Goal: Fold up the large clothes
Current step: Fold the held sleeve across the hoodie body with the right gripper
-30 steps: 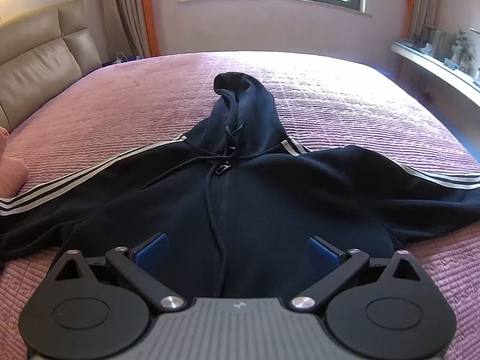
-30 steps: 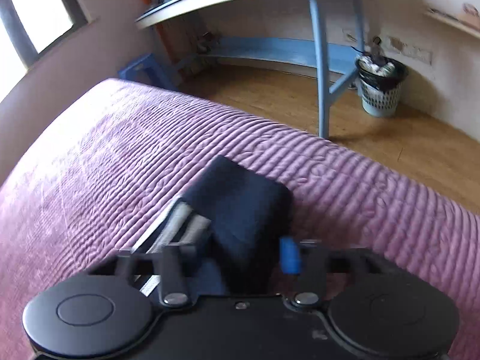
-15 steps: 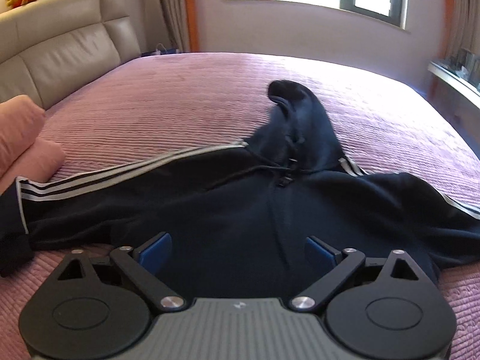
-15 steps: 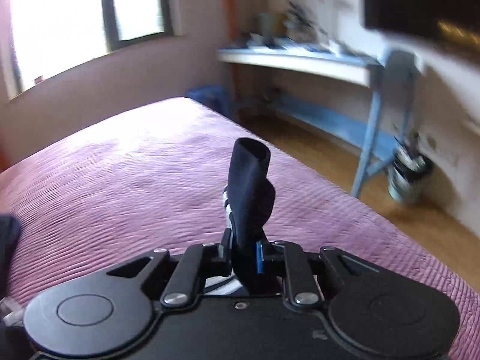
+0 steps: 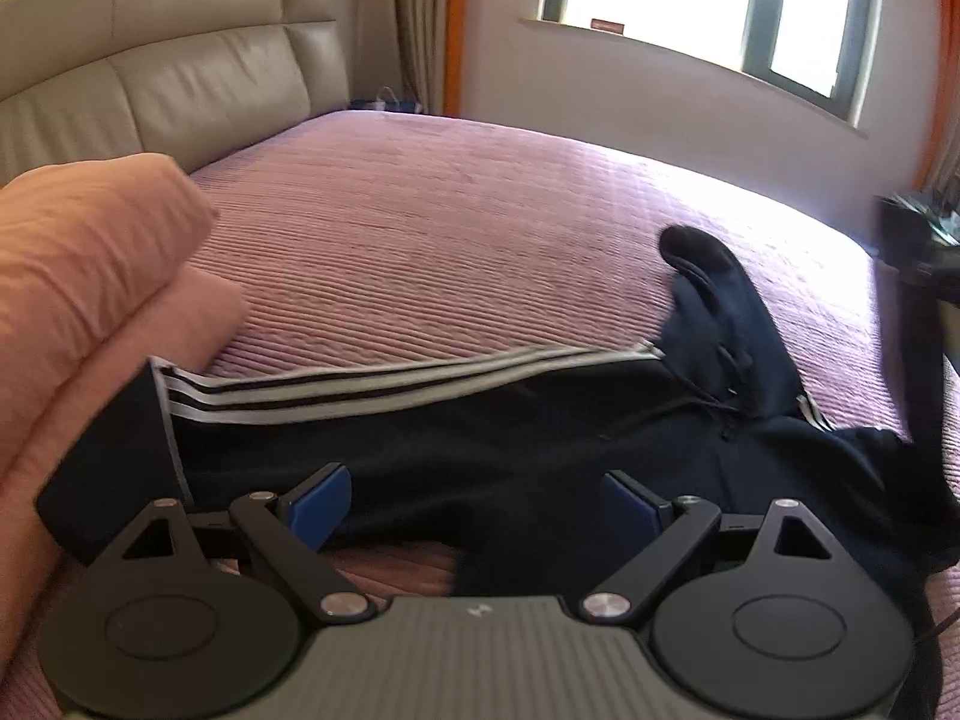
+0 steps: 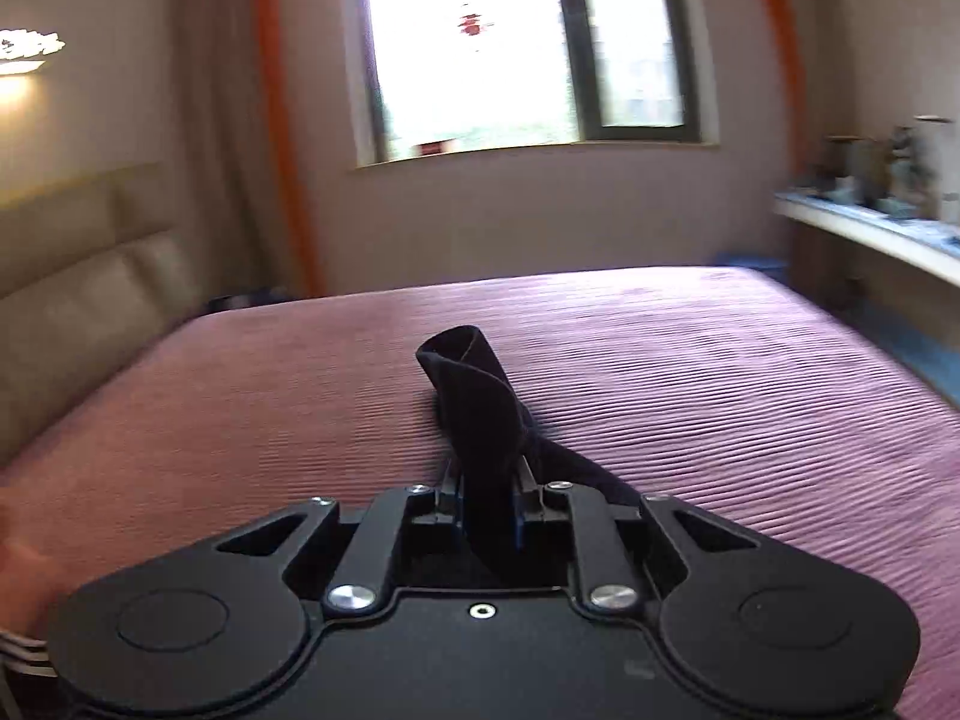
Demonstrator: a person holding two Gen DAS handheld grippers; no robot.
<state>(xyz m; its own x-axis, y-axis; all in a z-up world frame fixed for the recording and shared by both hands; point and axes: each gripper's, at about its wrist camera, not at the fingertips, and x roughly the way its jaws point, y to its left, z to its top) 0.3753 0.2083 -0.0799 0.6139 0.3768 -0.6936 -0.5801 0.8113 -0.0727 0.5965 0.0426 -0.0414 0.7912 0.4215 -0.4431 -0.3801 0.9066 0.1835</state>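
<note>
A dark navy hoodie point(image 5: 540, 444) with white sleeve stripes lies spread on the purple bed point(image 5: 450, 228). Its left sleeve point(image 5: 372, 387) stretches toward the pillows, ending in a cuff point(image 5: 114, 456); the hood point(image 5: 714, 288) points toward the window. My left gripper point(image 5: 474, 501) is open and empty, just above the sleeve near the cuff. My right gripper point(image 6: 489, 510) is shut on the right sleeve cuff point(image 6: 480, 414), held lifted above the bed; it also shows in the left wrist view point(image 5: 912, 276) at the far right, the sleeve hanging from it.
Pink pillows point(image 5: 78, 276) lie at the left by the beige headboard point(image 5: 180, 78). A window point(image 6: 516, 42) is at the far wall. A shelf with items point(image 6: 882, 222) runs along the right wall. The bed's far half point(image 6: 690, 336) is bare quilt.
My right gripper has lifted the right sleeve cuff and swung it from the bed's right edge toward the hoodie's middle. My left gripper has moved left along the left sleeve toward its cuff.
</note>
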